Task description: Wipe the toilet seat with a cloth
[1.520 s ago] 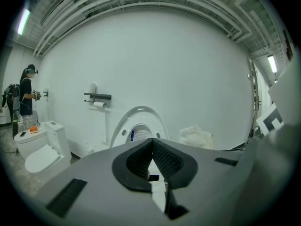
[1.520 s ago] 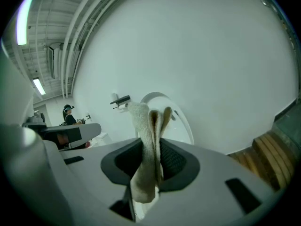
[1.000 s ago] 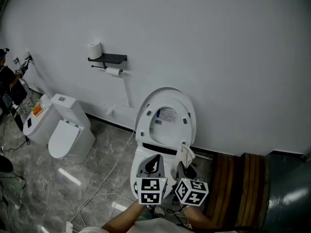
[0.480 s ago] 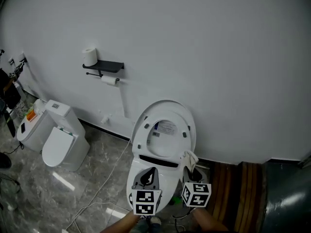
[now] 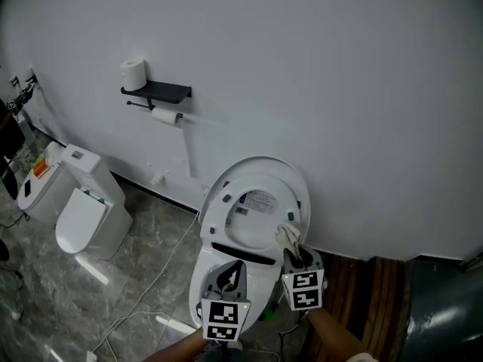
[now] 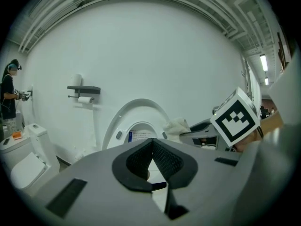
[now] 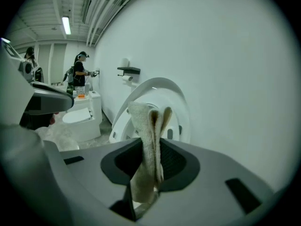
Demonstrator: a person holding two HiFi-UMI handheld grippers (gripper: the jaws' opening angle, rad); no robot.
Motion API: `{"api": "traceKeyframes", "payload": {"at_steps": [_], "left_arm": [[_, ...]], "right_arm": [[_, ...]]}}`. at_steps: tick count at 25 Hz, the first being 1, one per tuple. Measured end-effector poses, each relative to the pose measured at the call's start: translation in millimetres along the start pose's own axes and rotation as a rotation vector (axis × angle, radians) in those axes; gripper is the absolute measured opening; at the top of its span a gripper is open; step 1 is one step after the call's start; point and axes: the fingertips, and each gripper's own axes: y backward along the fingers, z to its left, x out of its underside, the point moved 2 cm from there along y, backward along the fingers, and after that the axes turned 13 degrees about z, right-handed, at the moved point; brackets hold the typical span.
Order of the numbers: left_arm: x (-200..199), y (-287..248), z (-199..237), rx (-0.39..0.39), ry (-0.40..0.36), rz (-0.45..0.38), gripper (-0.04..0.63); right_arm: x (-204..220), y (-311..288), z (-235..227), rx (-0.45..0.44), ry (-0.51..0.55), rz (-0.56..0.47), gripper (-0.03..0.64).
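Your right hand-held gripper (image 5: 293, 256) is clenched on the cloth (image 5: 287, 237), and the right gripper view shows it well. The pale folded towelling stands up from between the jaws, pinched at their middle, and its lower end drops out of sight behind the gripper's body. The cloth sits at the lower right of the toilet seat (image 5: 225, 216), which stands raised against the wall (image 5: 339, 89) with the lid behind it.

Does the cloth touch the seat? You can't tell: it overlaps the rim in the head view, and the right gripper view only shows it in front of the white ring.

Your left hand-held gripper (image 5: 231, 273) is clenched too, tips together with nothing between them, held over the bowl (image 5: 198, 279). It covers most of the bowl, so only the left rim shows. Your hands sit mostly behind the marker cubes, and the forearms run off the bottom edge.

Off to the left, a shelf (image 5: 157, 92) carries a paper roll (image 5: 133, 74). A second toilet (image 5: 84, 216) stands on the floor (image 5: 143, 300), and a cable (image 5: 163, 265) trails across it, its upper end lost behind the toilet. At the right, wooden slats (image 5: 362, 285) run out of frame. Far left in the left gripper view stands a person (image 6: 8, 89), too small to make out more.
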Motion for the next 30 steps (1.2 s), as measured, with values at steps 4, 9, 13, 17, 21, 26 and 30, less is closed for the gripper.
{"api": "traceKeyframes", "payload": {"at_steps": [4,9,13,17,21,26,30], "left_arm": [[6,-13,10,-0.01,0.025,0.012,0.012],[6,-26,18,-0.019,0.038,0.018,0.012],[-4,-35,24,-0.022,0.048,0.007,0.012],[-9,-42,28,-0.023,0.05,0.008,0.012],[-11,-47,32,-0.027,0.061,0.013,0.012],[-6,-50,38,-0.031,0.072,0.03,0.012],[4,-49,41,-0.038,0.072,0.045,0.012]], "right_arm": [[-22,-21,-8,0.029,0.118,0.019,0.1],[-52,-38,-15,0.082,0.282,0.023,0.1],[-73,-50,-22,0.11,0.408,0.041,0.1],[-90,-57,-28,0.115,0.525,0.077,0.1],[-99,-66,-29,0.127,0.704,0.123,0.1],[-92,-93,-33,0.122,0.857,0.179,0.1],[-80,-106,-36,0.061,0.791,0.199,0.1]]}}
